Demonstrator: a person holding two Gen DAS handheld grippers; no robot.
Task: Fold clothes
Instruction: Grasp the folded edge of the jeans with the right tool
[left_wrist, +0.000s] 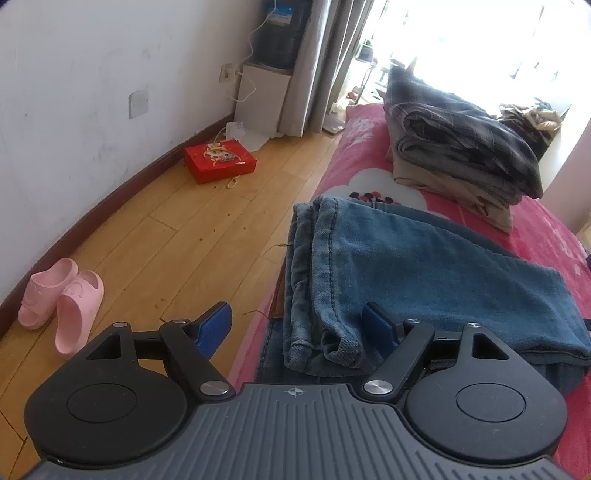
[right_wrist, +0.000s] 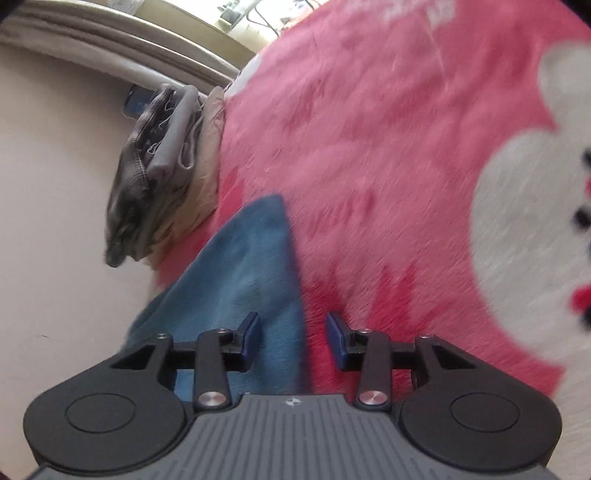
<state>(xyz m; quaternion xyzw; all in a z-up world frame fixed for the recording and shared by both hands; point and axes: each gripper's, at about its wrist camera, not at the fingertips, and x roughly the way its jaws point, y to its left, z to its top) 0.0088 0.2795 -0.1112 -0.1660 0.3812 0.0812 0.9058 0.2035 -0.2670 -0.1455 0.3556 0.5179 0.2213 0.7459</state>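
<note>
One pair of blue denim jeans (left_wrist: 417, 266) lies folded over on itself on the pink plush bed cover (left_wrist: 554, 236), layered hems and seams bunched at the bed edge. That stacked edge sits directly ahead of the left gripper (left_wrist: 297, 326), between its spread blue pads. The jaws stand wide apart and hold nothing; the right-hand pad rests on or just above the denim, while the left-hand pad hangs out over the floor. Judgement: this stance suits either closing on the hem bundle for a further fold or letting go of one just laid down; the frames do not settle which.

The right gripper (right_wrist: 293, 336) is likewise parted, less widely, and empty. It straddles the far straight edge of the jeans (right_wrist: 243, 266), one pad over denim, the other over the cover. Its view is motion-blurred, so contact cannot be confirmed.

Beyond the left gripper, further up the bed, stands a stack of folded garments, dark plaid on grey and beige (left_wrist: 461, 136), apparently a pile kept apart from the working area.

Left of the left gripper, on the wooden floor (left_wrist: 177, 229), sit pink rubber slippers (left_wrist: 61, 301) and, further off, a red box (left_wrist: 219, 162).
</note>
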